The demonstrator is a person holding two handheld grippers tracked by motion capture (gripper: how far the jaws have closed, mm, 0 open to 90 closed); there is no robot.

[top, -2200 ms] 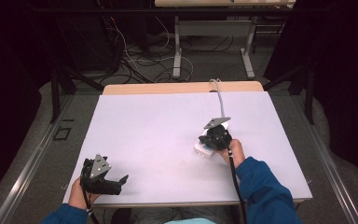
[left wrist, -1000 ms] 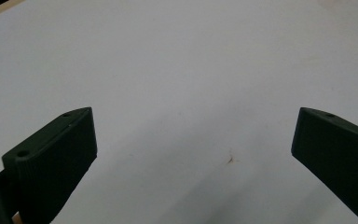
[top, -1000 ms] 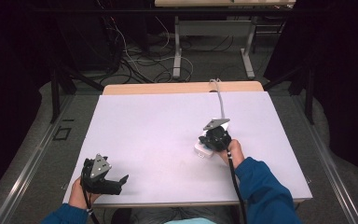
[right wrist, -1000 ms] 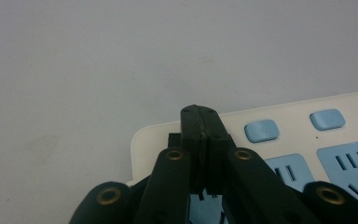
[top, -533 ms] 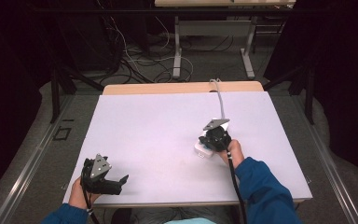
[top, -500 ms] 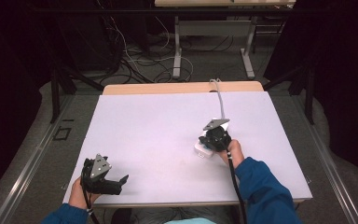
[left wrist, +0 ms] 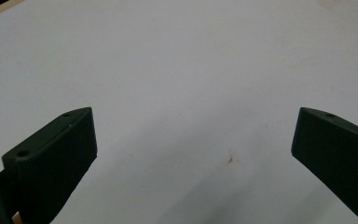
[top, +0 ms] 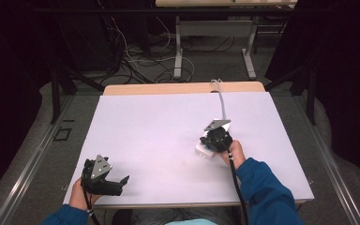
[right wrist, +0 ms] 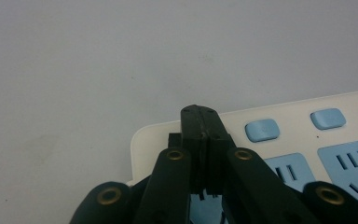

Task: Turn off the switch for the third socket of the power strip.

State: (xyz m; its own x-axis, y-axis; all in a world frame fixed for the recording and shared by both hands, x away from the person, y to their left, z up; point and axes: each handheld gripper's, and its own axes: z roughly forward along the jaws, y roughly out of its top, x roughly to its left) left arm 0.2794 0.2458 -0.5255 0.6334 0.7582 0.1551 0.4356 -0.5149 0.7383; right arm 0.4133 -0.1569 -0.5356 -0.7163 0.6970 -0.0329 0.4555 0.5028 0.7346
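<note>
Two grippers: right gripper pressed tight together, empty, tip over power strip corner on white counter; left gripper wide apart, empty; best pushing gently, straight down.

Open table all round; sole obstacle the power strip.
</note>
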